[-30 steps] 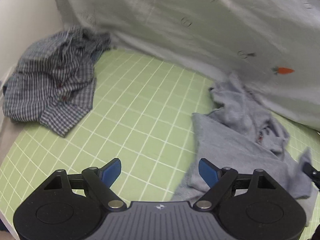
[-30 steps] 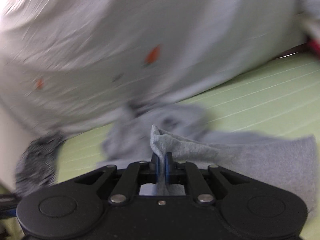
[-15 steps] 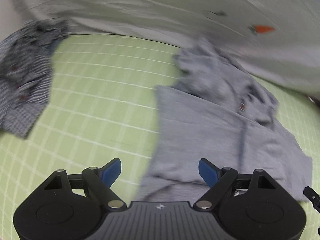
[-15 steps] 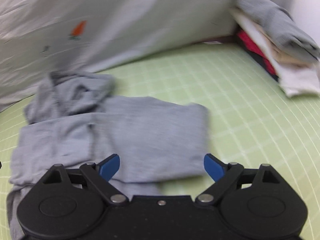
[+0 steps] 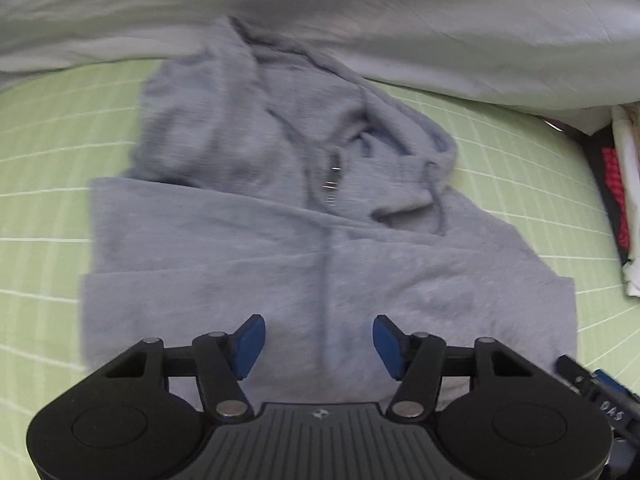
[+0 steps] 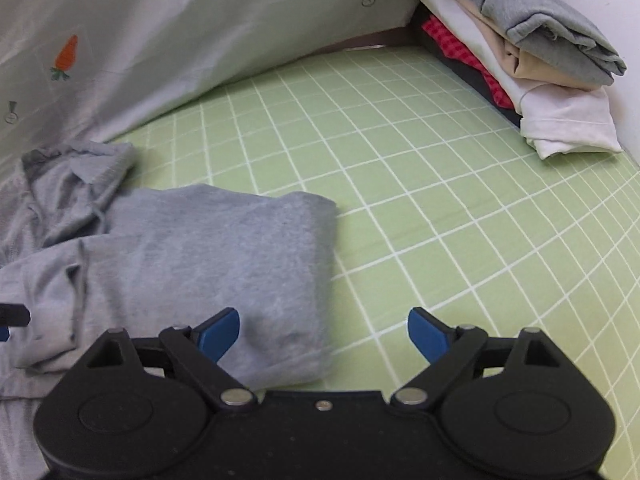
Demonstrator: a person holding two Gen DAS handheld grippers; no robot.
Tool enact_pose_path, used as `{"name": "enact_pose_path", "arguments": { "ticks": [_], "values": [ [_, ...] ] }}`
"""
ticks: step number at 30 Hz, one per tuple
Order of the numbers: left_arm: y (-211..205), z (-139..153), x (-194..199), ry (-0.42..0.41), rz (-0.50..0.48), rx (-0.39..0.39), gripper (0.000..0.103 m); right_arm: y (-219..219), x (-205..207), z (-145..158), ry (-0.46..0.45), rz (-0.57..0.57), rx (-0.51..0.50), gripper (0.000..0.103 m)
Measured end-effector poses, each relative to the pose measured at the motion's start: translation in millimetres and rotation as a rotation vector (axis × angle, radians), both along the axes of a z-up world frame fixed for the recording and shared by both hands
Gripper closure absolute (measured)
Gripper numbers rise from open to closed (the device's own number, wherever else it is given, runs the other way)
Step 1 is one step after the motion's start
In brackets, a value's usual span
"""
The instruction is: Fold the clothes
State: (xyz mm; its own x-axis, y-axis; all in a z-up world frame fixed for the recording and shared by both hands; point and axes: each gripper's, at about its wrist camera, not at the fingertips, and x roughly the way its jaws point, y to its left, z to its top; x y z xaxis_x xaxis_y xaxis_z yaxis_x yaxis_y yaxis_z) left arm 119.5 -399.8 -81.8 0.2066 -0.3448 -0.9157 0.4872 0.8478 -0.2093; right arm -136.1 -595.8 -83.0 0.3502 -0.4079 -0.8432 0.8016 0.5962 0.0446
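Observation:
A grey hoodie (image 5: 304, 240) lies partly folded on the green grid mat (image 5: 48, 184), hood bunched at the far end, body spread toward me. My left gripper (image 5: 318, 344) hovers open over its near hem, holding nothing. In the right wrist view the same grey hoodie (image 6: 208, 256) shows a folded right edge on the green grid mat (image 6: 440, 208). My right gripper (image 6: 324, 332) stands open above that edge; the left fingertip (image 6: 220, 330) is over cloth, the other over bare mat.
A pale sheet with carrot prints (image 6: 160, 32) hangs along the back. A stack of folded clothes (image 6: 532, 64) sits at the far right corner of the mat, also seen at the right edge as a stack of clothes (image 5: 620, 200). The right gripper's tip (image 5: 600, 388) shows low right.
My right gripper let go of the grey cloth and opened wide a second ago. The left gripper swung right from the plaid shirt to over the hoodie.

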Motion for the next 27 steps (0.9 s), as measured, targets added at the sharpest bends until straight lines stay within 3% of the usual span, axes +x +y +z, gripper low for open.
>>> {"name": "enact_pose_path", "arguments": {
  "ticks": [4,7,9,14,20,24,27],
  "values": [
    [-11,-10,6,0.04,0.0,-0.043,0.051,-9,1,-4,0.014,0.0,0.006,0.011],
    [-10,-10,5,0.063,0.008,-0.094,0.088,-12,2,-6,0.018,0.004,0.001,0.011],
    [-9,-3,2,0.04,-0.002,-0.108,0.093,-13,2,-6,0.02,-0.002,-0.003,0.011],
    [8,31,-6,-0.008,0.008,-0.201,0.096,-10,-3,-3,0.016,-0.019,-0.018,0.011],
    [49,99,-9,-0.101,0.064,-0.351,0.096,0,-9,2,-0.003,-0.028,-0.021,0.011],
    [103,146,-6,-0.168,0.16,-0.46,0.096,10,-5,5,0.001,0.0,-0.031,0.011],
    [156,161,2,-0.253,0.31,-0.421,0.096,19,3,5,0.008,0.036,-0.034,0.011]
  ]
}}
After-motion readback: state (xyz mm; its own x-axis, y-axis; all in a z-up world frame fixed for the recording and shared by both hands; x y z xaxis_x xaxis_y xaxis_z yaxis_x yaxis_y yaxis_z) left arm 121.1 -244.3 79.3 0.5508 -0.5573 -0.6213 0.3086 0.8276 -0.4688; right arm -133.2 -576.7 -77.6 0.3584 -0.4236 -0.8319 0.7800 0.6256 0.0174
